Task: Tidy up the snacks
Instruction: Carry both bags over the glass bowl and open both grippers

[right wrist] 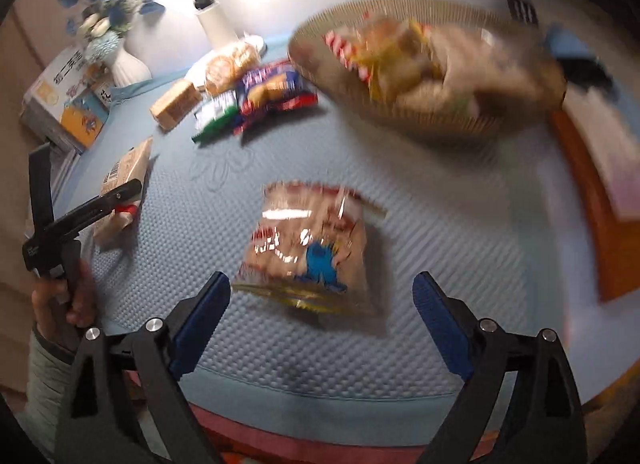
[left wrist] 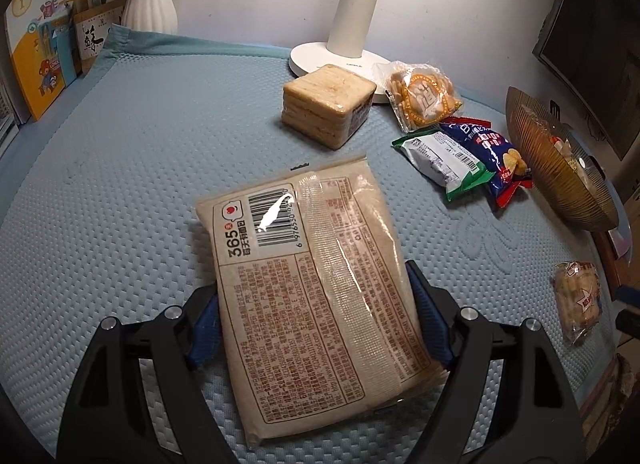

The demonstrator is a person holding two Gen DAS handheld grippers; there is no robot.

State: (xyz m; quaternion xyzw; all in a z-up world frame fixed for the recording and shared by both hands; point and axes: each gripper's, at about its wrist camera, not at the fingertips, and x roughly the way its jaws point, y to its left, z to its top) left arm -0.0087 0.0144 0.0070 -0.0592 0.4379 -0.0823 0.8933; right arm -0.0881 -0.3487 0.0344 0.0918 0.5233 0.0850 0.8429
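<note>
A: Entry — left tongs (left wrist: 316,328). Blue pads sit against both long edges of the flat bread packet (left wrist: 312,284), label side up. Reads as clamped on it, near end of the packet between the pads, far end pointing ahead and slightly left. Whether it is lifted off the desk (left wrist: 120,184) I cannot tell.

B: Right tongs (right wrist: 322,312)?

A: Spread wide, holding nothing. The clear biscuit bag (right wrist: 310,252) lies flat just ahead of them, roughly centred between the two pads, its near edge about level with the tips. Its long axis appears to run away from the camera, so the pads face its long sides. View is motion-blurred; fine detail unreliable.

B: Destination?

A: Presumably the woven basket (right wrist: 420,120), already part full. From the right tongs it lies ahead and to the right, well beyond the bag. From the left tongs it lies far off to the right (left wrist: 560,168), past the loose packets.

B: So the right hand is nearer.

A: Judgement: yes. A short advance should bracket the bag; closing across its narrow width looks workable. Risk: slippery film, soft contents.
</note>
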